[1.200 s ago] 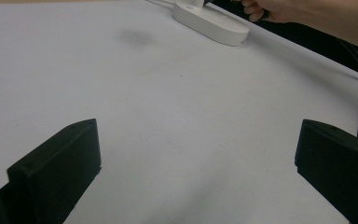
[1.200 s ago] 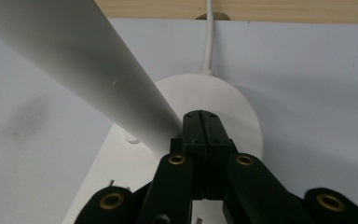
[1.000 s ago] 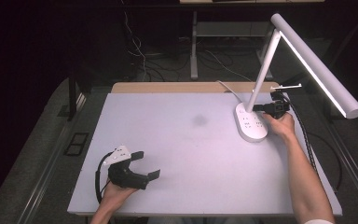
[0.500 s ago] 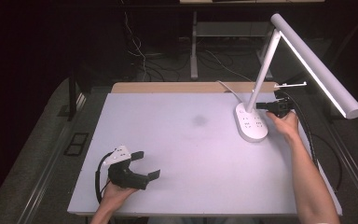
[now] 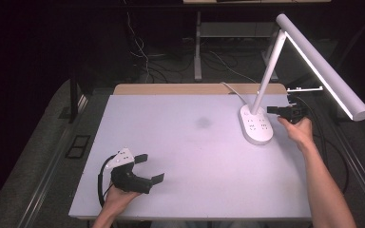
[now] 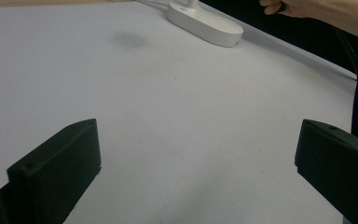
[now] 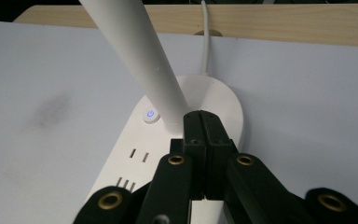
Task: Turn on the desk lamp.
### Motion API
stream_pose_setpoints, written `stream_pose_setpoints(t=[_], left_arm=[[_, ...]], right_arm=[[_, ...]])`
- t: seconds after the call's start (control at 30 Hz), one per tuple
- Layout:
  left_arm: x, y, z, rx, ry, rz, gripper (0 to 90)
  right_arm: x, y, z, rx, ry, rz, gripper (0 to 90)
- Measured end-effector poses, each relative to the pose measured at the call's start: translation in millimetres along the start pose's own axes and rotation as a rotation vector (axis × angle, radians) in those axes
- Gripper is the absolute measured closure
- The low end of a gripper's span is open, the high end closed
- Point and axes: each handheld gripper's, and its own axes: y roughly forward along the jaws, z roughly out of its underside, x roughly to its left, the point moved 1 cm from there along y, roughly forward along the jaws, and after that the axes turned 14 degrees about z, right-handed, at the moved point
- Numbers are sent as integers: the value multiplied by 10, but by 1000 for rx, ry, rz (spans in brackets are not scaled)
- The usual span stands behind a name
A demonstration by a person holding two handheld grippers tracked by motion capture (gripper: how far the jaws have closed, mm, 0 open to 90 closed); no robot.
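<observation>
The right tongs (image 5: 272,109), pressed together, have crept toward the lamp (image 5: 256,124) stem; left tongs (image 5: 149,167) gape apart.

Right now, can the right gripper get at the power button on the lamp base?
Probably yes. The right gripper, jaws shut, hangs over the lamp base, close beside the lit power button. Only the lamp's slanted stem stands next to it, not over the button.

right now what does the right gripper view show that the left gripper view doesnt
Right gripper view alone: the lit blue power button, the lamp stem, the wooden table edge, and the right gripper with jaws shut together. Left gripper view alone: the left gripper with jaws wide apart, and the person's right hand. Both: the lamp base, its cord, and the grey smudge.
</observation>
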Motion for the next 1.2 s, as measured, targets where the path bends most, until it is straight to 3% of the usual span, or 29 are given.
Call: stream_pose_setpoints(t=[0.27,0.43,0.7,0.8,0.9,1.2], left_arm=[[-6,15,-10,-2,0,6,0],[-18,21,-16,-4,4,13,0],[-19,19,-22,-5,9,14,0],[-19,20,-22,-5,8,14,0],[-19,20,-22,-5,9,13,0],[-22,19,-23,-7,11,14,0]], right_arm=[[77,-258,41,-20,-2,-28,837],[148,-428,68,-25,2,-45,710],[284,-630,118,-54,-14,-68,337],[362,-693,167,-48,-30,-117,129],[439,-745,243,-59,-49,-137,4],[621,-920,505,-93,-73,-184,4]])
